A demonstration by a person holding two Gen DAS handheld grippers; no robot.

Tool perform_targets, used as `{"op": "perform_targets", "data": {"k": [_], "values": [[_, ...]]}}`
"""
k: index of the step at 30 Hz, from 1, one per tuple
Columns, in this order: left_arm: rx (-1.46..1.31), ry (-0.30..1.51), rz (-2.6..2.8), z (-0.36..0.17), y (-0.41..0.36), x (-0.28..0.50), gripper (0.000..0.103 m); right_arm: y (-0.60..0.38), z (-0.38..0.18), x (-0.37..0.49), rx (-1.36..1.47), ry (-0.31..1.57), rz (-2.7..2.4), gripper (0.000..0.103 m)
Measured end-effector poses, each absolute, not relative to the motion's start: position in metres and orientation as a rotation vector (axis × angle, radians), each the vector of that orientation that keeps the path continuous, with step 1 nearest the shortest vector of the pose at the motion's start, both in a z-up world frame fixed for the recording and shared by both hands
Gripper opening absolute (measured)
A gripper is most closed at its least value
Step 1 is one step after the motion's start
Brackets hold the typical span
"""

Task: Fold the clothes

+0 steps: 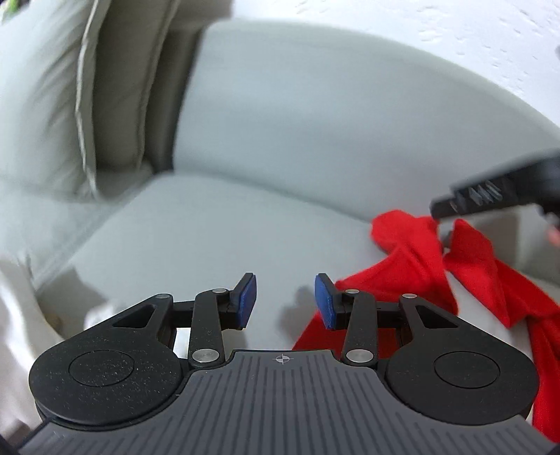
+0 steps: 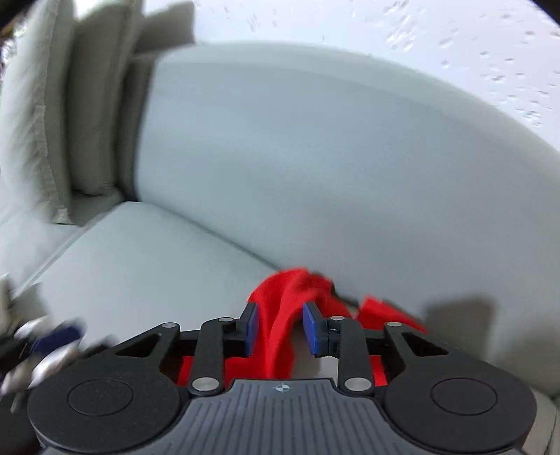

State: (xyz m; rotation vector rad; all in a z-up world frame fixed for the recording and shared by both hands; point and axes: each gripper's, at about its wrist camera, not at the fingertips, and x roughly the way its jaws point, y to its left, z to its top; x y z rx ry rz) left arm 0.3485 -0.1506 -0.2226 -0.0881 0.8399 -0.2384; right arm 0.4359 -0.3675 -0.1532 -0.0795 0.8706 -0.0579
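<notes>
A red garment [image 1: 413, 259] lies bunched on the grey sofa seat [image 1: 217, 238], with its upper folds pulled up toward my right gripper [image 1: 441, 218], which comes in blurred from the right edge. In the right wrist view a thick fold of the red garment [image 2: 280, 315] runs between the blue pads [image 2: 251, 329] of my right gripper [image 2: 280, 327], which is shut on it; a sliver of sofa shows by the lower right pad. My left gripper [image 1: 285, 301] hovers over bare seat left of the garment, open, with nothing between its pads.
The sofa's back cushion [image 1: 332, 115] rises behind the seat, and loose pillows [image 1: 52, 105] lean at the left. A white textured wall [image 1: 455, 31] is above. My left gripper [image 2: 52, 339] shows as a blur at the lower left of the right wrist view.
</notes>
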Motion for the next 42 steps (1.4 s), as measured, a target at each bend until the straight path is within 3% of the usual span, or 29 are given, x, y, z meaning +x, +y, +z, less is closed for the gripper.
{"op": "perform_targets", "data": {"k": [8,12,15,26,30,36,37,38,39,42], "values": [[-0.169,0.854,-0.286,-0.218,-0.139,0.367,0.044,-0.381,-0.201,0.528,-0.052,1.085,-0.206,0.029],[-0.160,0.850,-0.288,-0.214,-0.139,0.367,0.044,-0.380,-0.215,0.531,-0.034,1.173,-0.147,0.011],[-0.169,0.846,-0.278,-0.212,-0.136,0.366,0.044,-0.373,-0.211,0.523,-0.102,1.164,-0.126,0.006],[-0.270,0.743,-0.229,-0.194,-0.111,0.361,0.044,-0.308,-0.061,0.485,-0.469,0.397,0.055,0.006],[-0.245,0.750,-0.212,-0.197,-0.114,0.363,0.044,-0.291,-0.080,0.507,-0.535,0.414,0.081,0.006],[-0.198,0.789,-0.161,-0.208,-0.113,0.371,0.046,-0.260,-0.150,0.528,-0.612,0.485,0.097,0.006],[-0.188,0.799,-0.151,-0.211,-0.113,0.372,0.046,-0.259,-0.158,0.529,-0.628,0.486,0.080,0.009],[-0.181,0.807,-0.141,-0.214,-0.113,0.374,0.046,-0.257,-0.164,0.533,-0.641,0.502,0.054,0.031],[-0.179,0.811,-0.137,-0.215,-0.113,0.375,0.046,-0.255,-0.167,0.536,-0.650,0.512,0.044,0.045],[-0.185,0.809,-0.122,-0.215,-0.112,0.376,0.046,-0.255,-0.158,0.534,-0.651,0.536,0.046,0.056]]}}
